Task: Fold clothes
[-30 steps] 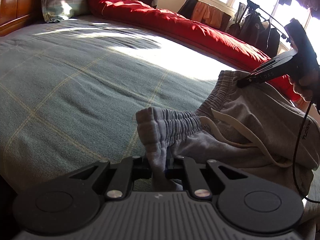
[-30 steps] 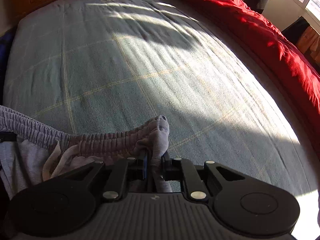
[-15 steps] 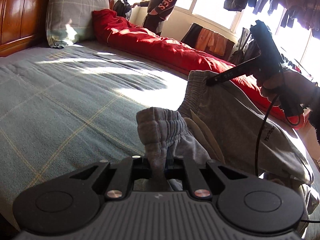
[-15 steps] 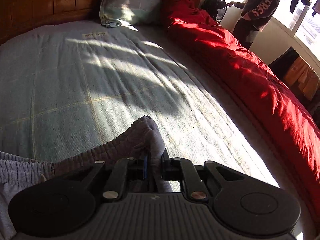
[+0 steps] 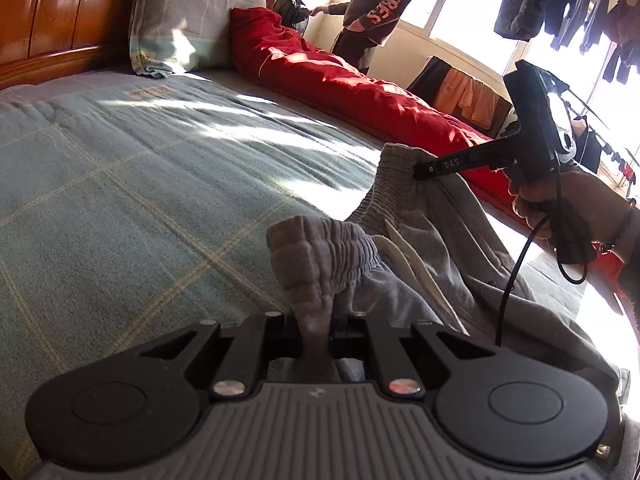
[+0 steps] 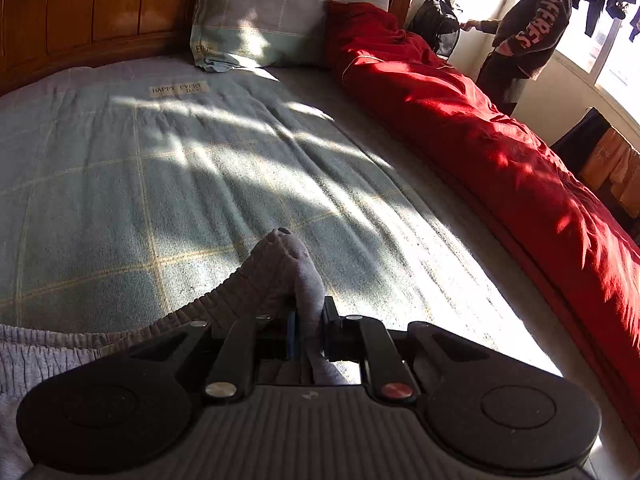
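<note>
The left gripper (image 5: 316,326) has its fingers drawn narrow, pinching one end of the elastic waistband of the grey sweatpants (image 5: 460,248). The right gripper (image 6: 308,326) clamps the waistband's other end in the same narrow way, and it shows in the left wrist view too (image 5: 424,170), held by the person's right hand (image 5: 560,200). The pants hang lifted between the two grippers, above the bed.

Ahead of both pairs of fingers the green checked bedspread (image 6: 160,184) lies flat and bare, striped with sunlight, giving wide open room as far as the pillow (image 6: 276,12) and the polished wooden headboard (image 6: 88,4). To the right of the right gripper's fingers a rumpled red quilt (image 6: 480,132) runs along the bed's edge and bounds that side. Beyond it a second person (image 6: 524,36) stands near the window.

The pants are soft fleece-like knit with a ribbed, gathered waistband and flat pale drawstrings (image 5: 416,264) dangling below it. The waistband runs crosswise from one gripper to the other and faces toward the headboard. The rest of the garment falls back and down from the fingers toward the person, so its long axis runs away from the headboard.
</note>
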The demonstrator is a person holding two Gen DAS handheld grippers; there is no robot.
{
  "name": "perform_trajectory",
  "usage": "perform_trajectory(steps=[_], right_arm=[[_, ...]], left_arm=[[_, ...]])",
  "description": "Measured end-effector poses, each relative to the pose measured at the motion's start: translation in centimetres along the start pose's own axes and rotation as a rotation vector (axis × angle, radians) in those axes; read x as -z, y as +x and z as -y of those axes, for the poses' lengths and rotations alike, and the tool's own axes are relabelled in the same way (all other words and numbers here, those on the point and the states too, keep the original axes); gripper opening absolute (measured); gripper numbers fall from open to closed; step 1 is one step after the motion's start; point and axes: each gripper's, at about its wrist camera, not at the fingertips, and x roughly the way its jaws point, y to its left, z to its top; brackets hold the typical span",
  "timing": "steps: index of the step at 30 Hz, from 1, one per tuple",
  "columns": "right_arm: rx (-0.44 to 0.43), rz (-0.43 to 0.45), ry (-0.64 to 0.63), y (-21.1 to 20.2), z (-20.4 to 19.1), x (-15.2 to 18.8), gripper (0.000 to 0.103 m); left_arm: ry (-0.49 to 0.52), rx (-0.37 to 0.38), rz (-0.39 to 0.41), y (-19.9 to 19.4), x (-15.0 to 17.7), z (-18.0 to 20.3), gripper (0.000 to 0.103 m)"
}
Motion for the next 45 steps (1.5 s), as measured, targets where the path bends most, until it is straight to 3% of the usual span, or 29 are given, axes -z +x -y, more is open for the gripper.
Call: perform_trajectory(steps=[3, 8, 14, 15, 21, 26, 32, 45], right_arm=[[0.010, -0.001, 0.011, 1.3, 0.4, -0.4, 0.013], [0.044, 0.079, 0.031, 2.3, 0.1, -1.7, 0.013], [-0.003, 0.042, 0.043, 5.0, -1.1, -0.5, 0.014], [-0.005, 0.037, 0.048, 4.8, -1.0, -0.2, 0.016], [-0.022, 0.011, 0.074, 3.6, -0.4, 1.2, 0.054], [-0.034, -0.011, 0.035, -1.3, 1.6, 2.8, 0.054], [0.015, -0.066, 0.005, -9.6, 5.8, 7.9, 0.054], [0.026, -0.146, 0.318, -22.7, 12.9, 26.2, 0.054]], left_arm=[[-0.041, 0.006, -0.001, 0.8, -0.2, -0.7, 0.008], [-0.066, -0.042, 0.075, 1.1, -0.8, -0.6, 0.008], [-0.057, -0.108, 0.010, 2.1, 0.6, -1.4, 0.008], [-0.068, -0.112, -0.001, 2.2, 0.8, -1.7, 0.008], [-0.072, -0.128, -0.015, 1.6, 0.9, -1.6, 0.015], [-0.061, -0.146, -0.017, -0.2, 1.3, -0.8, 0.021], [-0.016, -0.140, -0.039, -3.9, 2.4, 1.0, 0.032], [0.247, 0.060, -0.175, -6.0, 7.6, 12.3, 0.040]])
